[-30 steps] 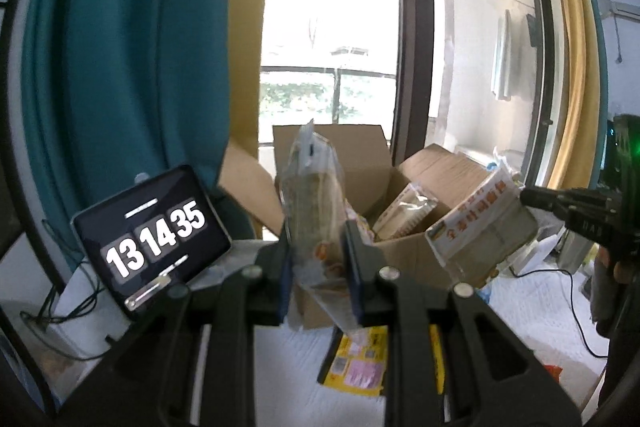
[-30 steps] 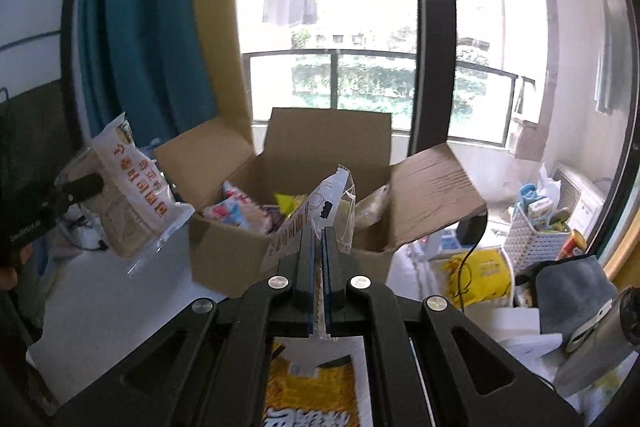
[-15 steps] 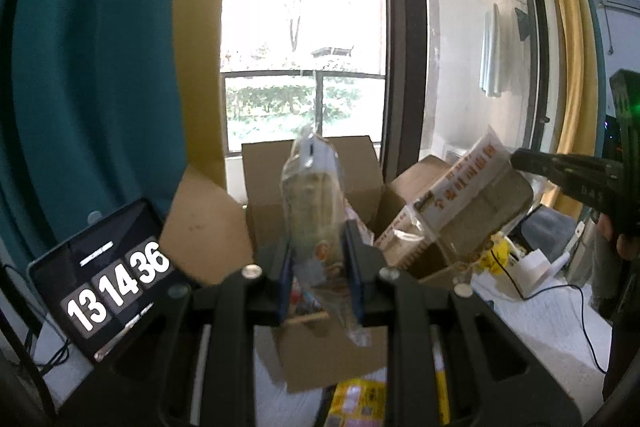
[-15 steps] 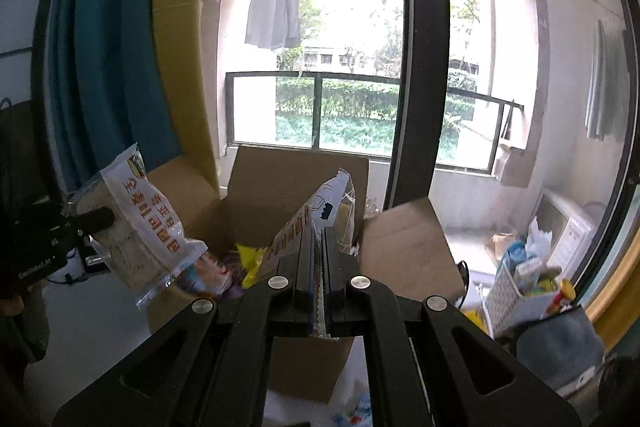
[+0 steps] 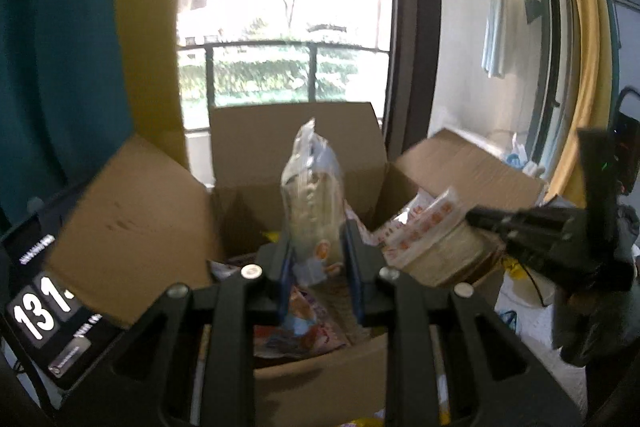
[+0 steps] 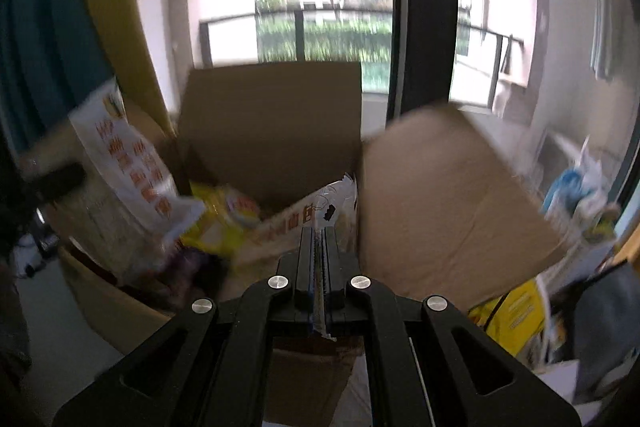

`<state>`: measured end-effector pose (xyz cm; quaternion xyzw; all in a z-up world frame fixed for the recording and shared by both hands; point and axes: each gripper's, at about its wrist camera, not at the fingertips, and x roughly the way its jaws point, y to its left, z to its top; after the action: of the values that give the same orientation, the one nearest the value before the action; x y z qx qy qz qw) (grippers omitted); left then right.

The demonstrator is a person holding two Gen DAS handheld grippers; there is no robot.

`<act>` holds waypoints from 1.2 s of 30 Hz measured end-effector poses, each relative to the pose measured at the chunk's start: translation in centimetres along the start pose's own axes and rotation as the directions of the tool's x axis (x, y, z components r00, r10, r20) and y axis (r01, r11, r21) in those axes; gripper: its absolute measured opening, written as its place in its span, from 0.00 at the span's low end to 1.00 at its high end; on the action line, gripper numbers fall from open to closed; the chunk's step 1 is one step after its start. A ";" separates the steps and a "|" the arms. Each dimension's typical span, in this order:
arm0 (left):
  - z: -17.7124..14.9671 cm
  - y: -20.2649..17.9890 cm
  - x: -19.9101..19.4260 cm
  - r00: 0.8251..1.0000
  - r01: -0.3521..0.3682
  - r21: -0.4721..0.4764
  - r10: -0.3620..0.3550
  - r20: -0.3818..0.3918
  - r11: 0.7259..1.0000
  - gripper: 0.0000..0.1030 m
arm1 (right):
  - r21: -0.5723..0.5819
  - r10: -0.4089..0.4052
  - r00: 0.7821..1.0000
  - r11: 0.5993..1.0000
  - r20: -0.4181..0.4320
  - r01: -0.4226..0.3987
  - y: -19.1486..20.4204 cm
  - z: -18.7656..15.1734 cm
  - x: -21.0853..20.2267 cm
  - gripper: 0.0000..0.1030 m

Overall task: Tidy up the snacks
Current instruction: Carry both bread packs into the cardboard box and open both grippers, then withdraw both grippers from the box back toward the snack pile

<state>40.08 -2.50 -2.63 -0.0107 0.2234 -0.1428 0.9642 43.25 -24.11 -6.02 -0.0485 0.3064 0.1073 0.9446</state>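
The left claw (image 5: 316, 263) is closed on a snack packet (image 5: 312, 203) standing upright between its fingers, and the right claw (image 6: 318, 259) pinches the thin edge of a second packet (image 6: 308, 215), both directly above the open cardboard box (image 5: 296, 143), which lies just ahead and below them.
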 end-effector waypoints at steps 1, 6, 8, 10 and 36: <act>-0.1 0.0 0.6 1.000 0.009 -0.004 -0.009 -0.016 1.000 0.23 | 0.004 0.002 1.000 1.000 -0.024 -0.002 -0.1 -0.6 0.9 0.03; -1.2 -0.4 3.9 0.993 0.015 0.004 -0.015 -0.121 1.000 0.24 | -0.048 -0.045 0.997 0.998 -0.055 0.043 0.9 -1.4 2.3 0.06; -1.6 -0.5 4.5 0.989 0.007 -0.001 -0.007 -0.146 1.000 0.25 | -0.054 -0.038 0.997 0.998 -0.067 0.034 1.1 -1.4 2.4 0.07; -1.5 -0.3 4.7 0.986 0.002 -0.018 -0.005 -0.165 1.000 0.29 | -0.048 -0.024 0.996 0.999 -0.084 0.020 0.6 -1.4 2.4 0.11; -1.8 -1.2 -5.3 0.998 0.032 -0.023 -0.033 -0.053 0.999 0.65 | -0.023 0.060 0.997 0.998 -0.039 -0.060 3.4 -2.3 -6.3 0.46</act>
<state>34.38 -2.10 -1.90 -0.0212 0.2503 -0.1562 0.9553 36.17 -22.29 -4.19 -0.0529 0.3243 0.1384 0.9343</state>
